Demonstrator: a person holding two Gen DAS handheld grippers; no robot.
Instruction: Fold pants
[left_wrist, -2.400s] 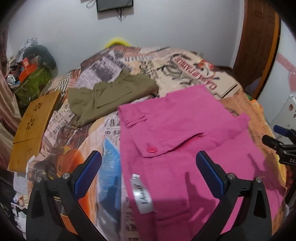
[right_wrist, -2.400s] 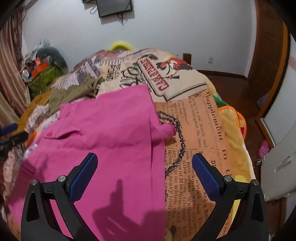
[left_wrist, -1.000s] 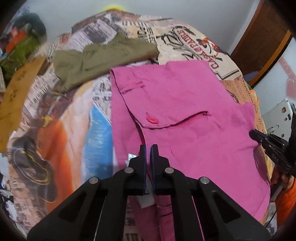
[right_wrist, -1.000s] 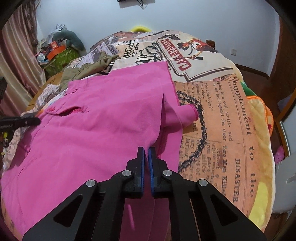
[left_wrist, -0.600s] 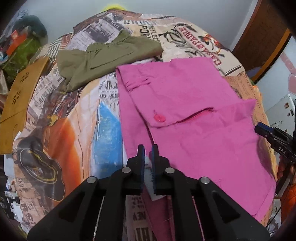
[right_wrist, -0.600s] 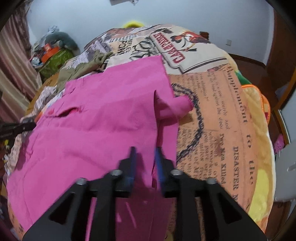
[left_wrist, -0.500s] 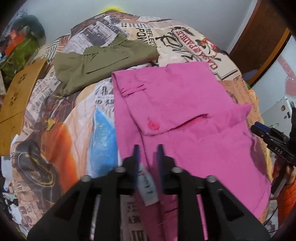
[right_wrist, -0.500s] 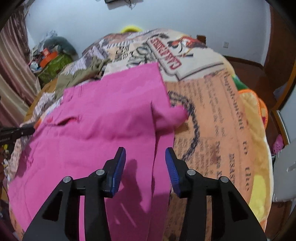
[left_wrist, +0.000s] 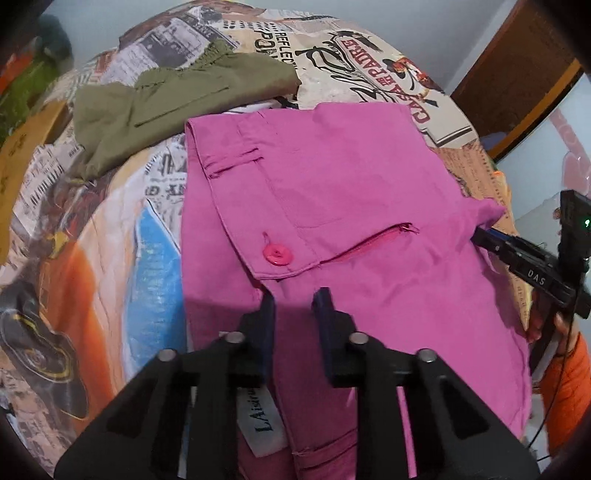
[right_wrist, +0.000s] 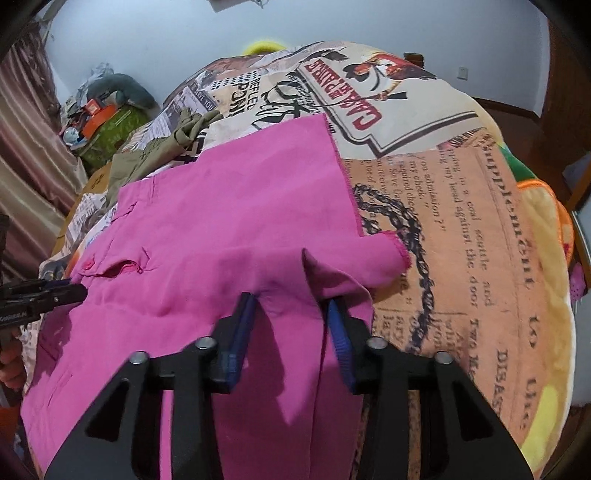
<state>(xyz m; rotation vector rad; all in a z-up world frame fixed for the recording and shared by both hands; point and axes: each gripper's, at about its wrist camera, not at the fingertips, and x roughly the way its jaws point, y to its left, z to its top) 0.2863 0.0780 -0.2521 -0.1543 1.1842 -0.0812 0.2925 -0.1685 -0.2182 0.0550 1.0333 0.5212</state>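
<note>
The pink pants (left_wrist: 351, 206) are lying spread flat on the bed (right_wrist: 480, 229), over its newspaper-print cover, waistband toward the olive garment (left_wrist: 177, 99) that is sitting just beyond them. A pink button (left_wrist: 277, 254) and a zip pocket are showing on top, and a white label (left_wrist: 264, 424) is sticking out at the near edge of the pants.

The left gripper (left_wrist: 293, 299) is coming down on the pants just below that button, its fingers (left_wrist: 267, 314) standing a narrow gap apart and closing, with pink cloth between them; I cannot tell whether the pads are pressing on it.

The right gripper (right_wrist: 291, 306) is working the far side of the pants from the button, by the ragged hem corner (right_wrist: 391, 254). Its fingers (right_wrist: 338, 332) are a little wider apart and closing too, a raised ridge of pink fabric sitting between them, not pinched flat. An orange sleeve (left_wrist: 569, 387) is showing behind that gripper.
</note>
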